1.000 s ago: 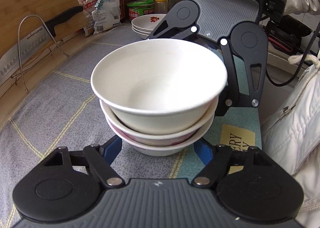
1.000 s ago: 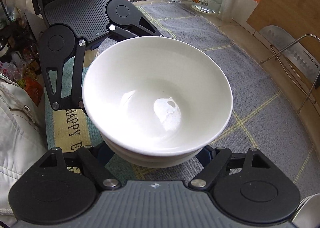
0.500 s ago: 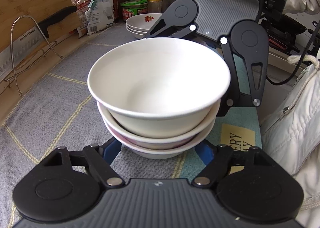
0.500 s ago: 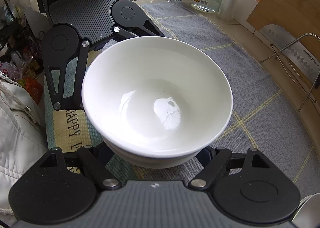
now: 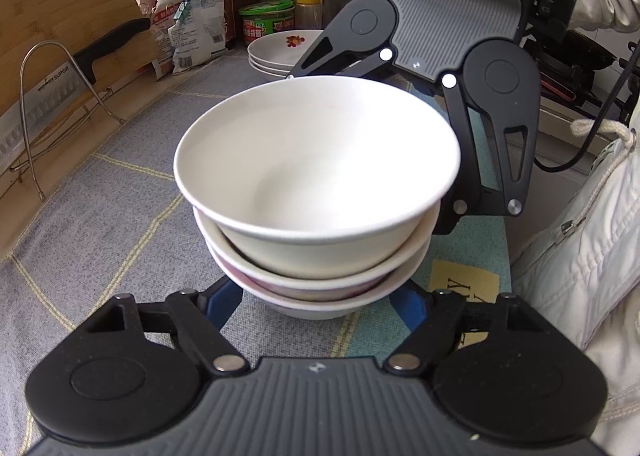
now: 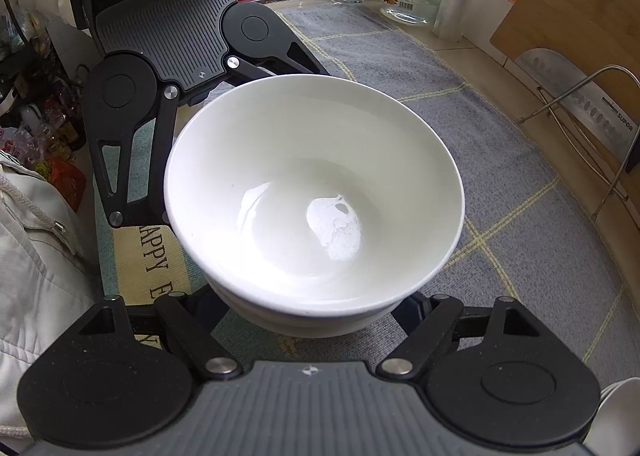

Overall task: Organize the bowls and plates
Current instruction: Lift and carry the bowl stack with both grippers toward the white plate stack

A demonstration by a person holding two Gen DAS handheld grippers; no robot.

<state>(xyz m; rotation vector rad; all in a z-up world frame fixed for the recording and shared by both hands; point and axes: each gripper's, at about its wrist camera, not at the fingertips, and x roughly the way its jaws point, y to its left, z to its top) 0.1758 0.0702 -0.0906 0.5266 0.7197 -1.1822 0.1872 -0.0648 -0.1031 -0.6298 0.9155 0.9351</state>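
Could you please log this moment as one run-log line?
stack of three white ceramic bowls on grey checked cloth | left gripper and right gripper flank lowest bowl | stacked white plates behind

1. The stacked bowls [image 5: 316, 175] are glossy white ceramic.
2. The mat [image 5: 100, 215] is rough woven grey cloth.
3. The far cutting board [image 5: 60, 3] is matt wood.
4. The rack [image 5: 32, 103] is shiny metal wire.
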